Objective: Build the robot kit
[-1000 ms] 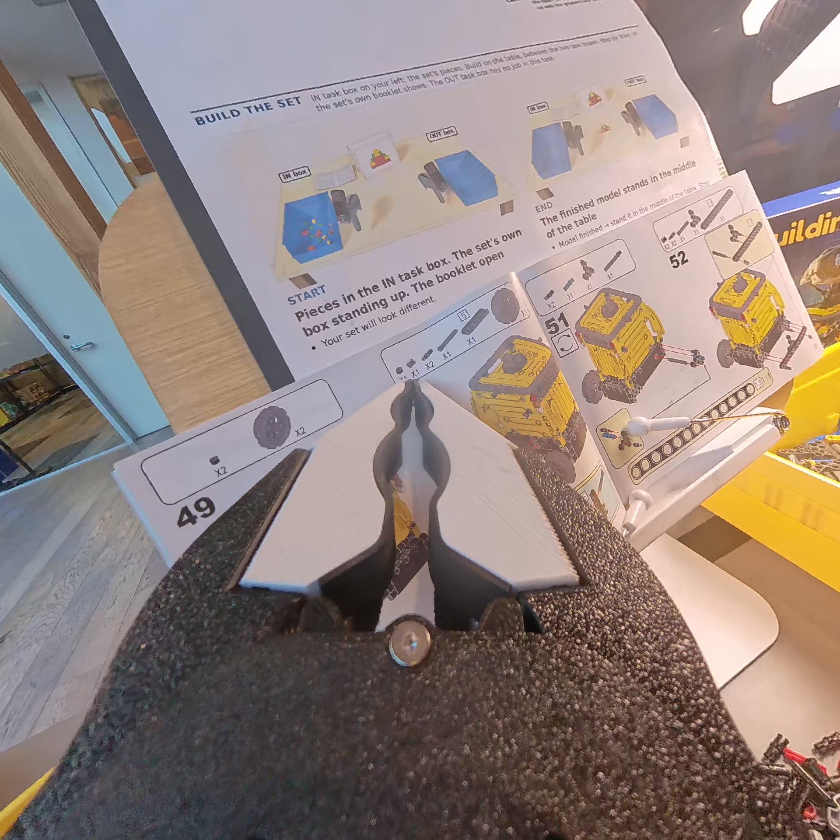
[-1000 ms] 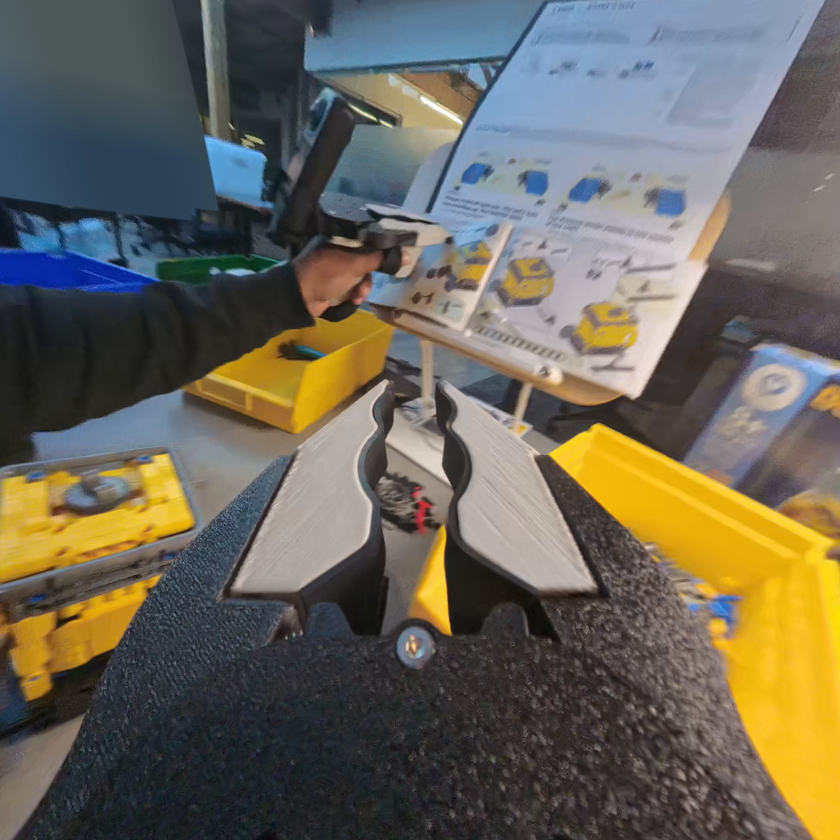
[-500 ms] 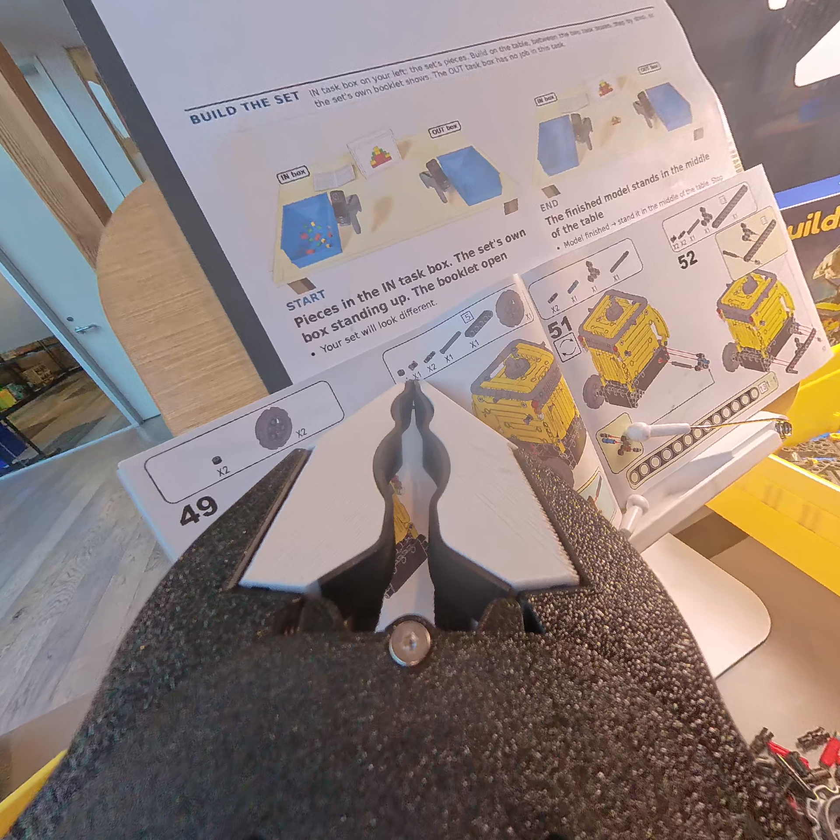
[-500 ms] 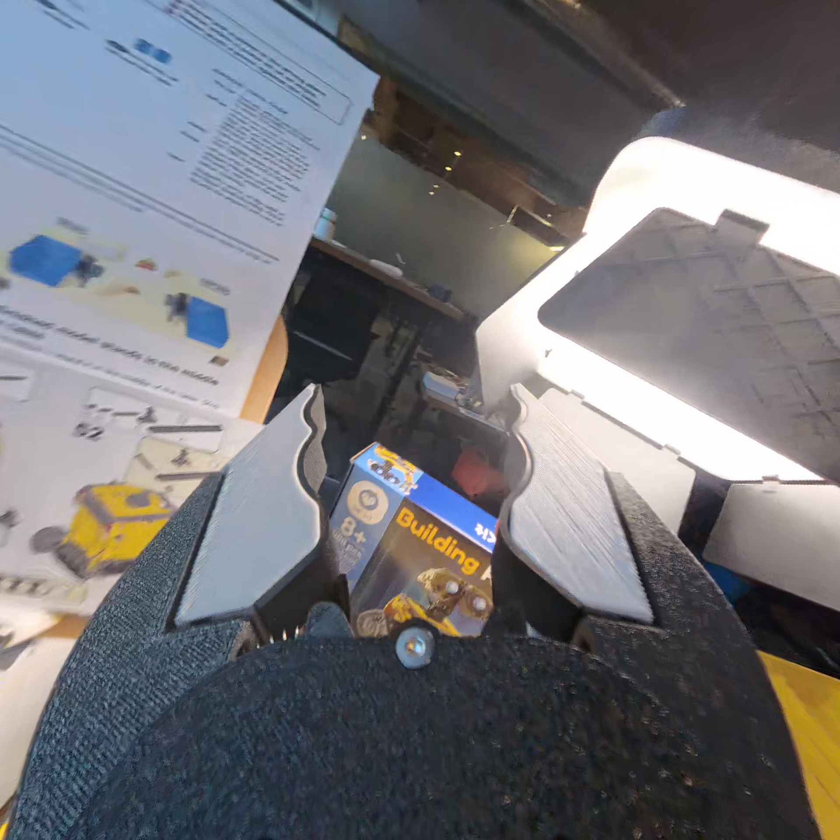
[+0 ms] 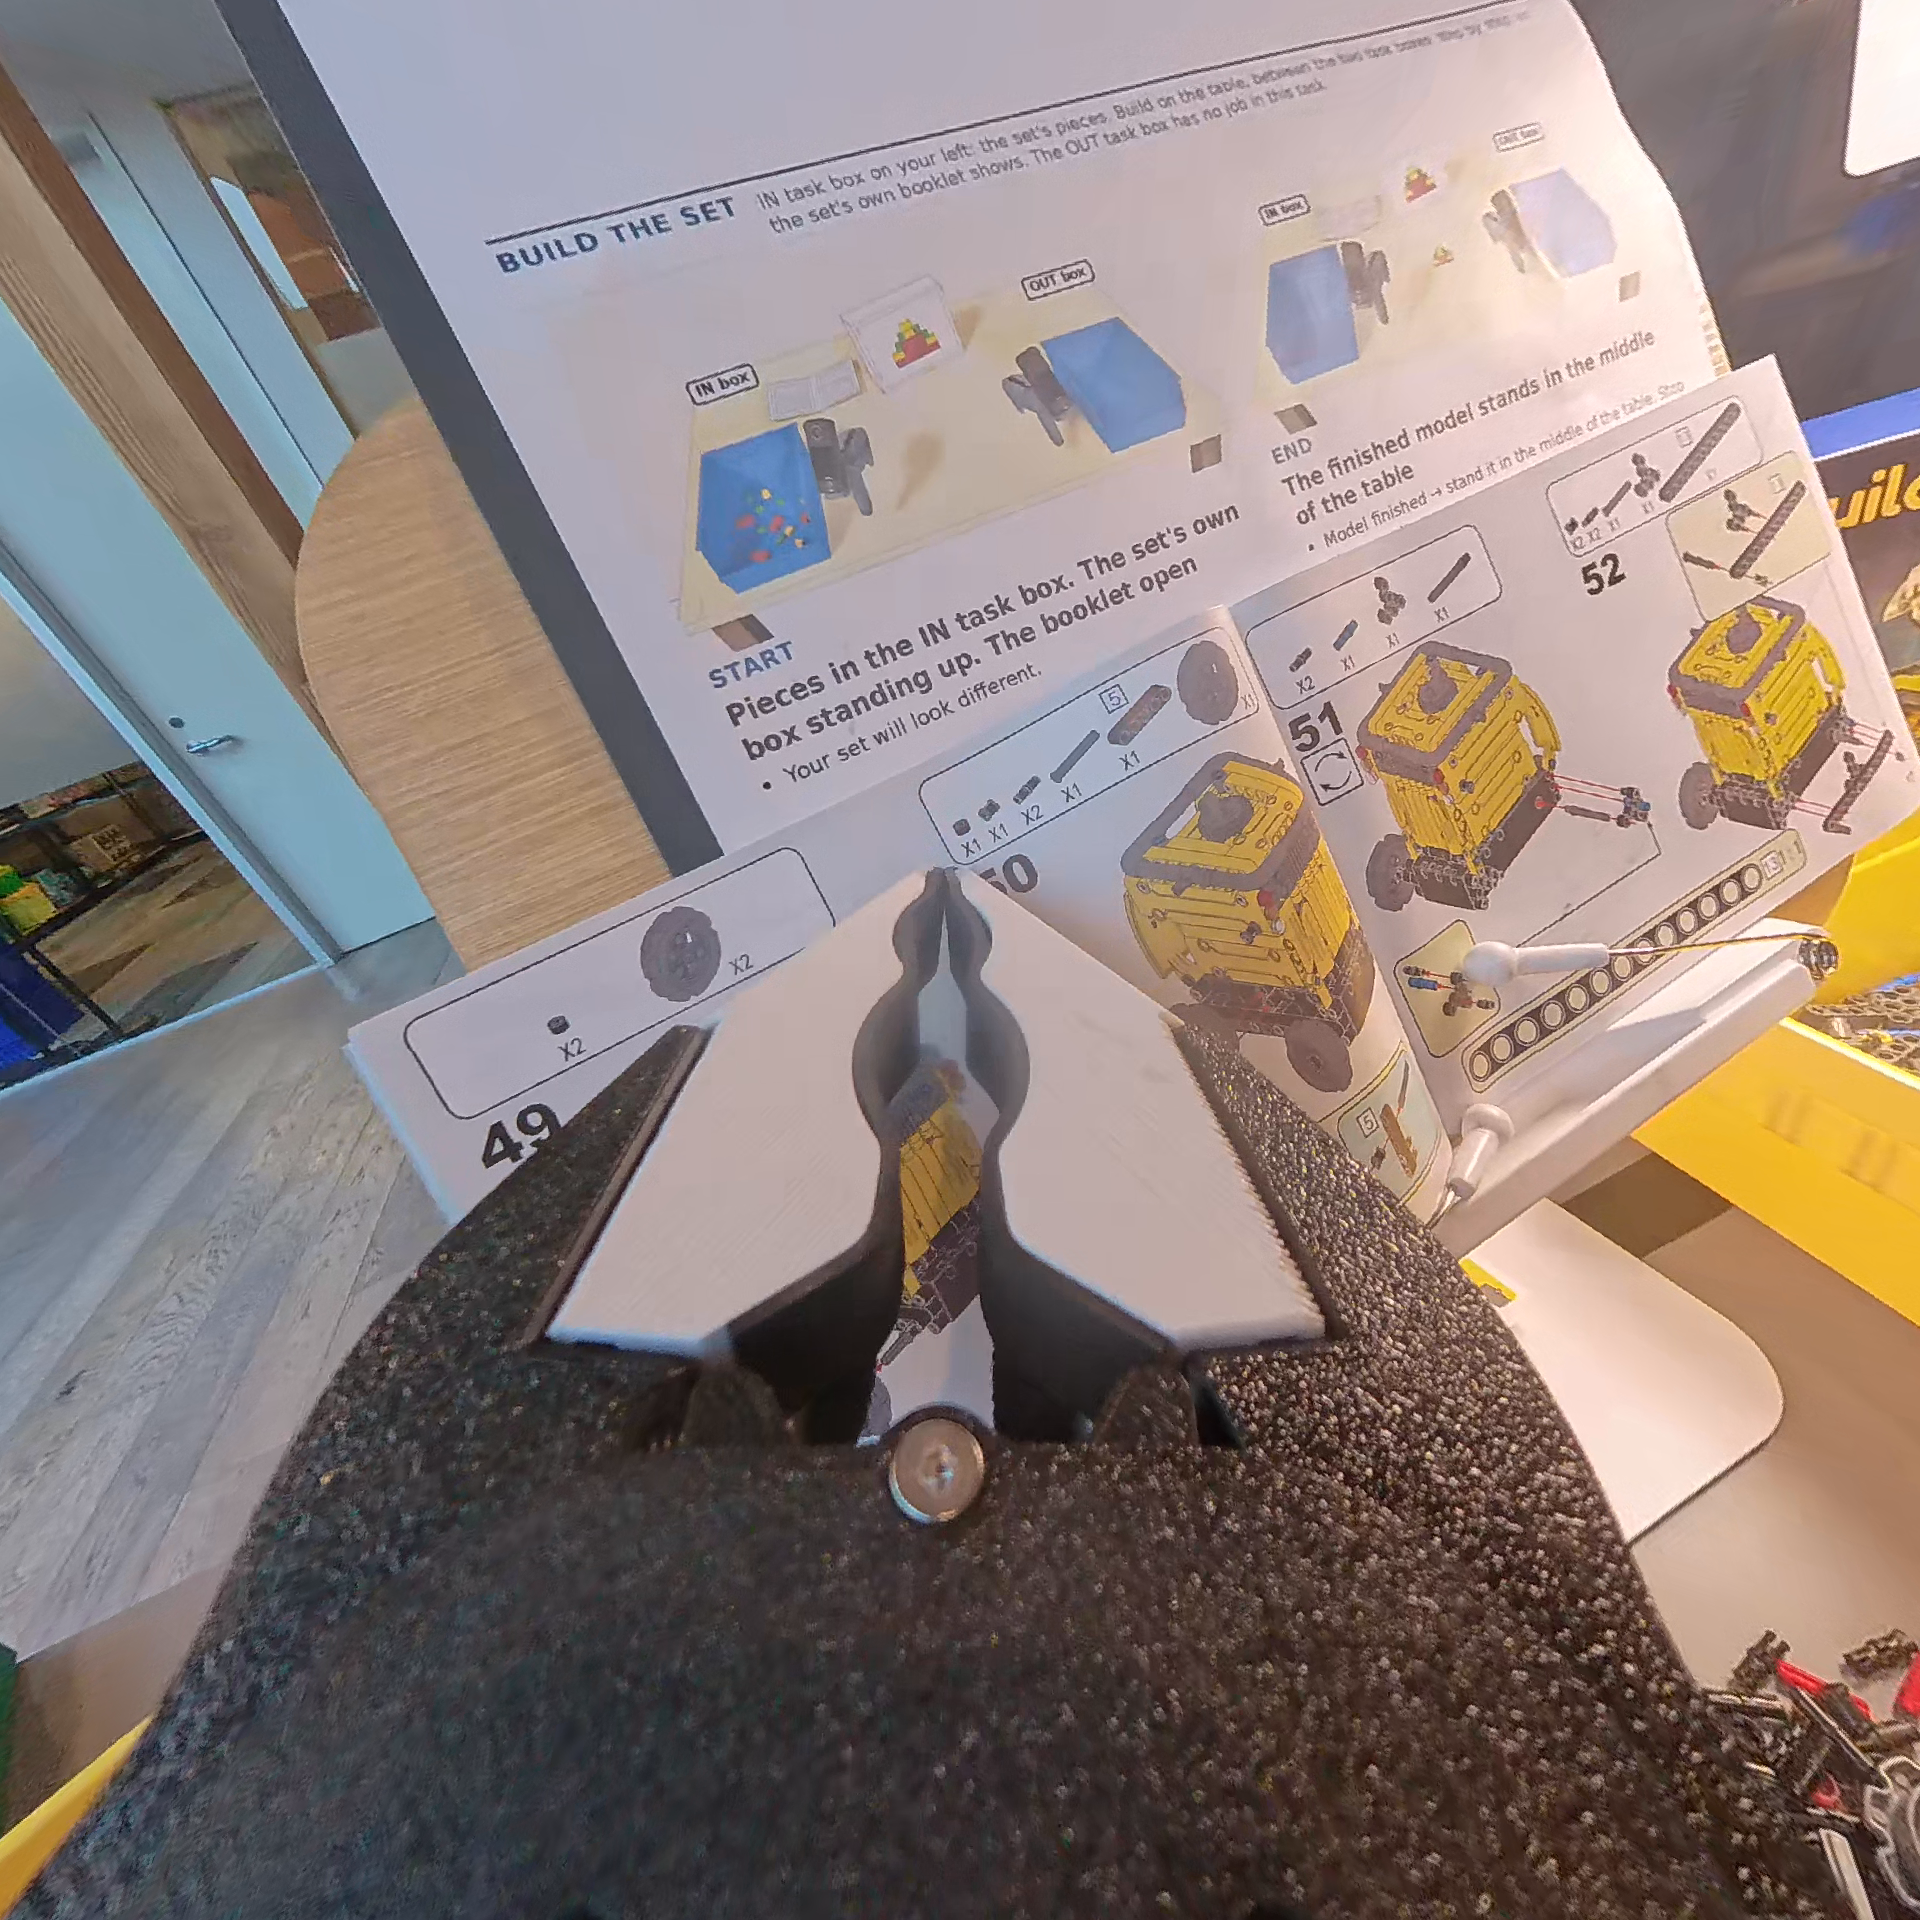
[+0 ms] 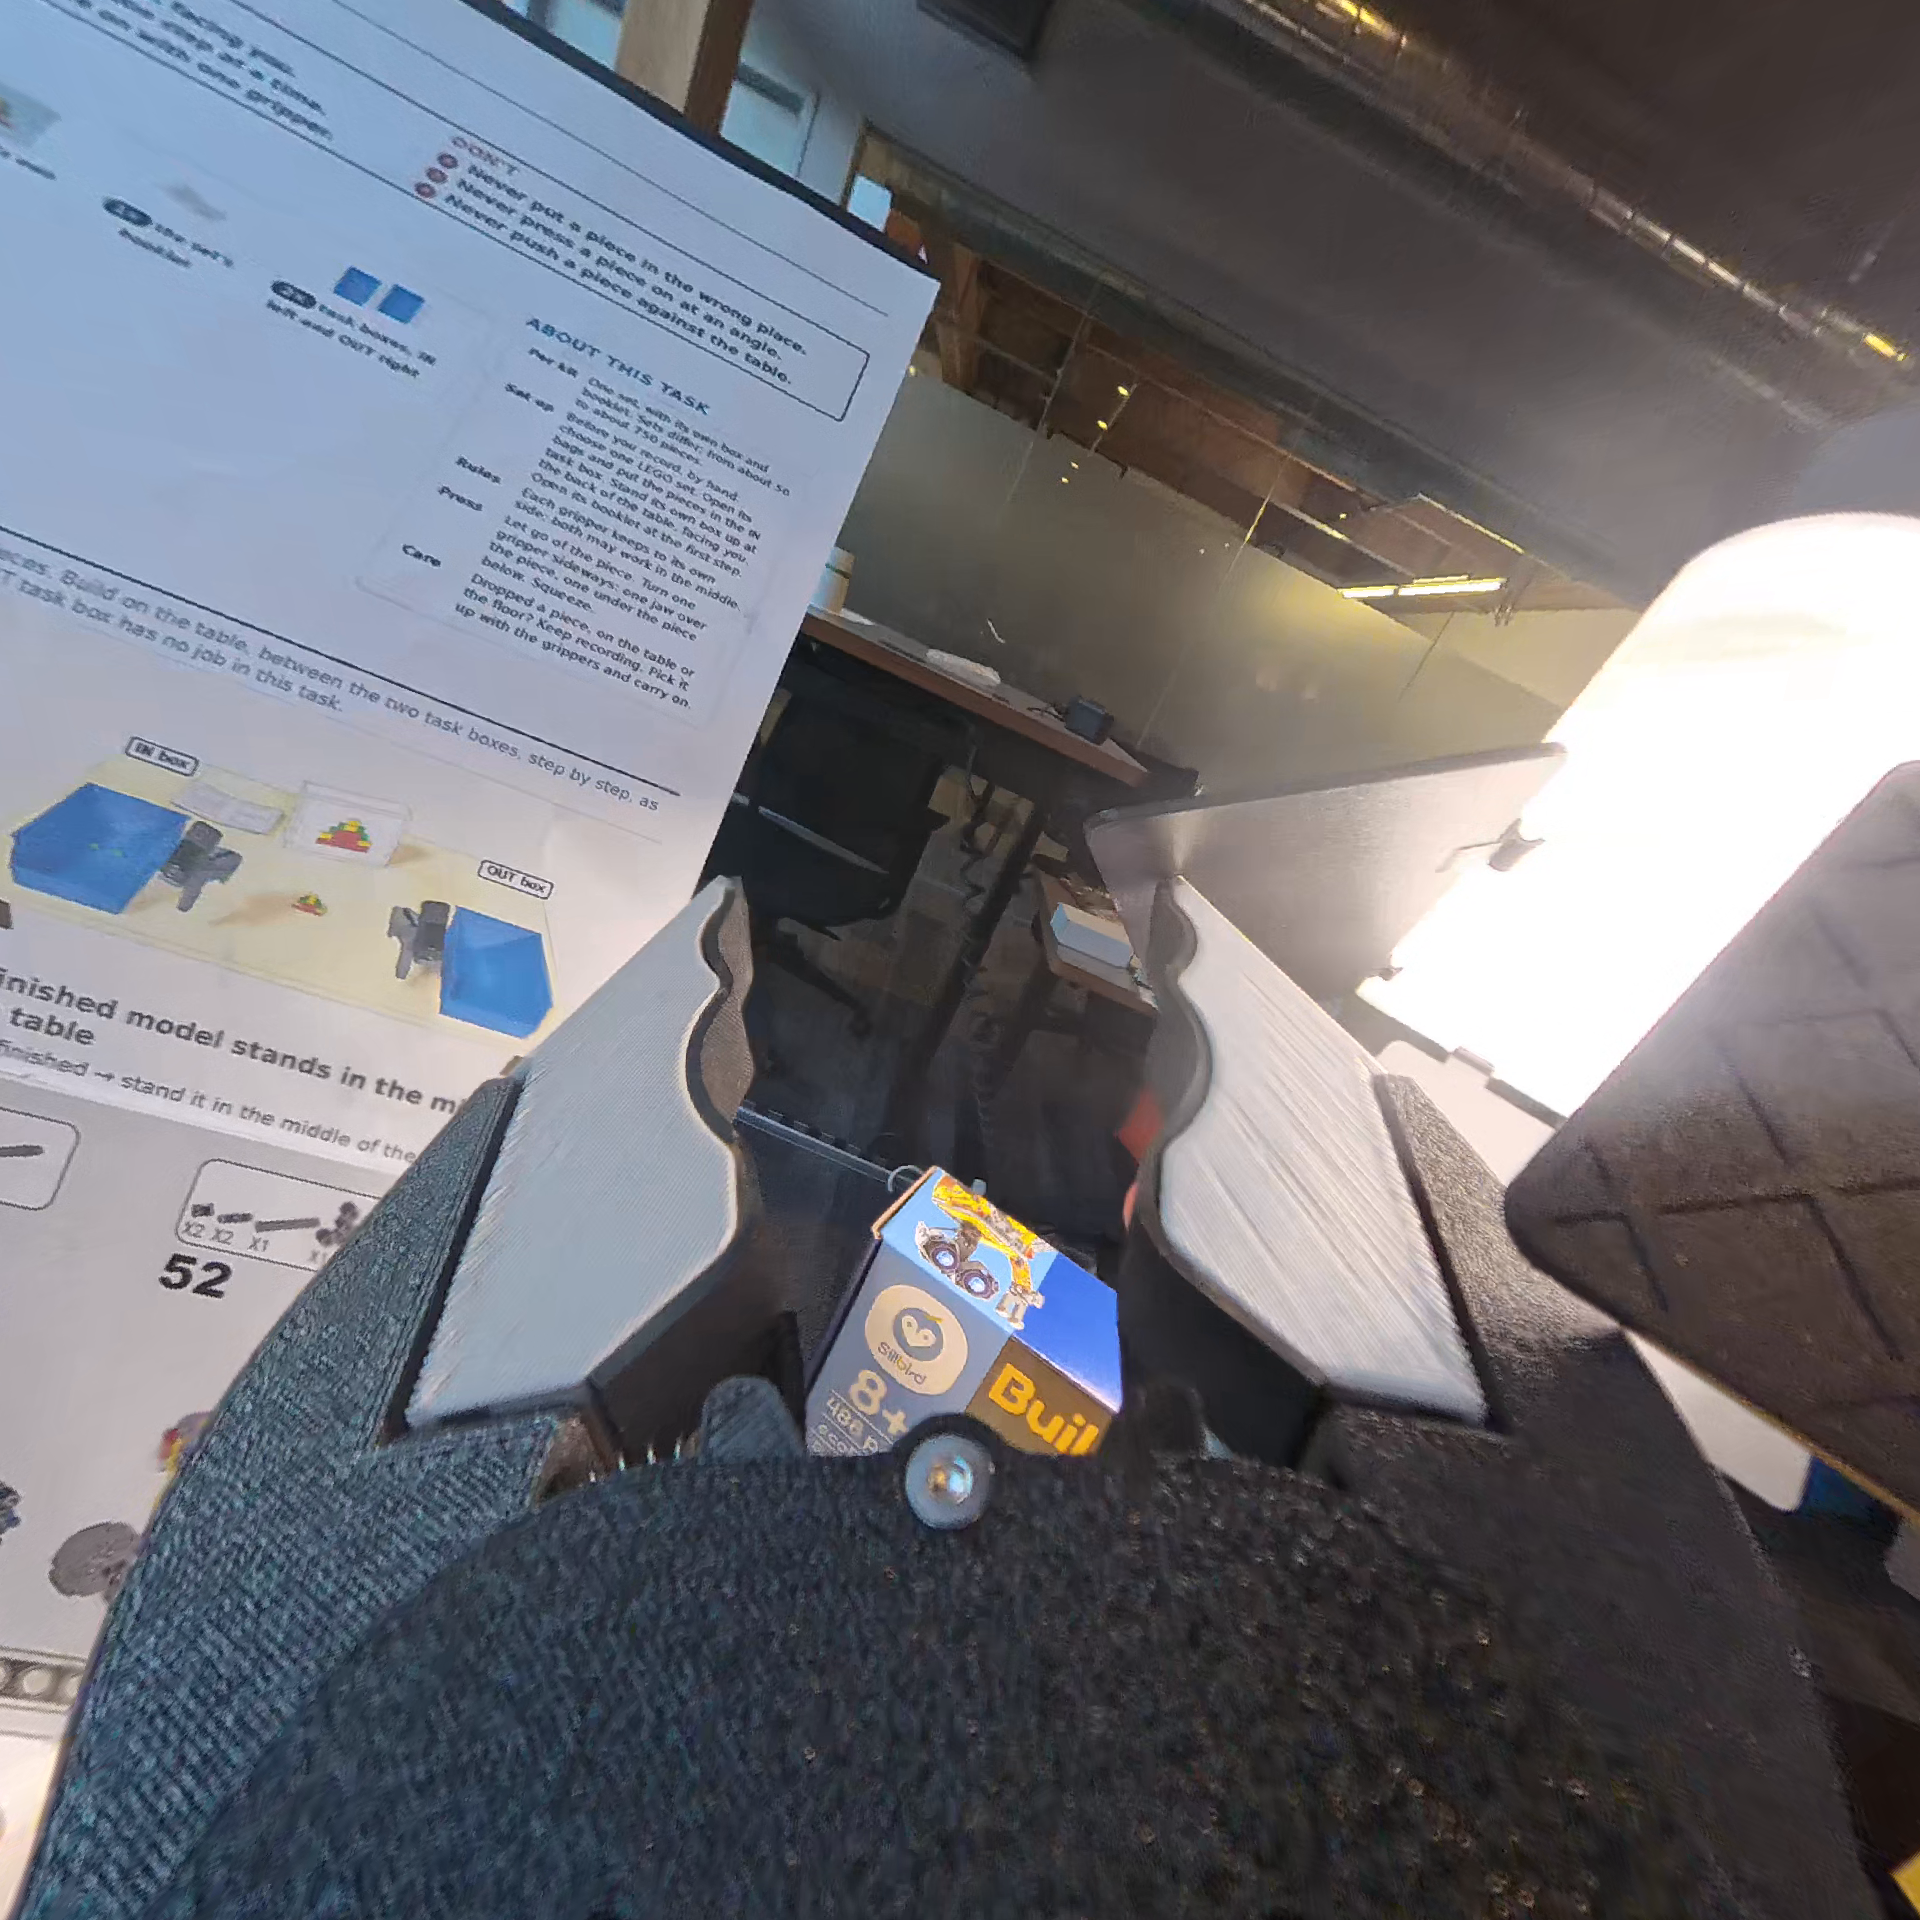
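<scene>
**Up close: one claw pinching a booklet page, the other spread wide**

Seen through the left wrist view, the left claw has its tips pressed together on a page of the open booklet; a strip of that page, printed with a yellow vehicle, shows through the gap between the fingers. The booklet rests on a white stand, whose flat base sits on the pale surface. Behind the booklet a large printed sheet stands upright. A yellow bin lies to the right of the stand, and a small heap of black and red parts lies on the surface at the lower right. A wooden floor and a door show on the left.

Turning to the right wrist view, the right claw points upward with its fingers well apart and nothing between them. Beyond the gap, a blue and yellow box stands upright. The printed sheet and an edge of the booklet fill the left side. A bright lamp glares at the right, with a dark panel in front of it.
</scene>
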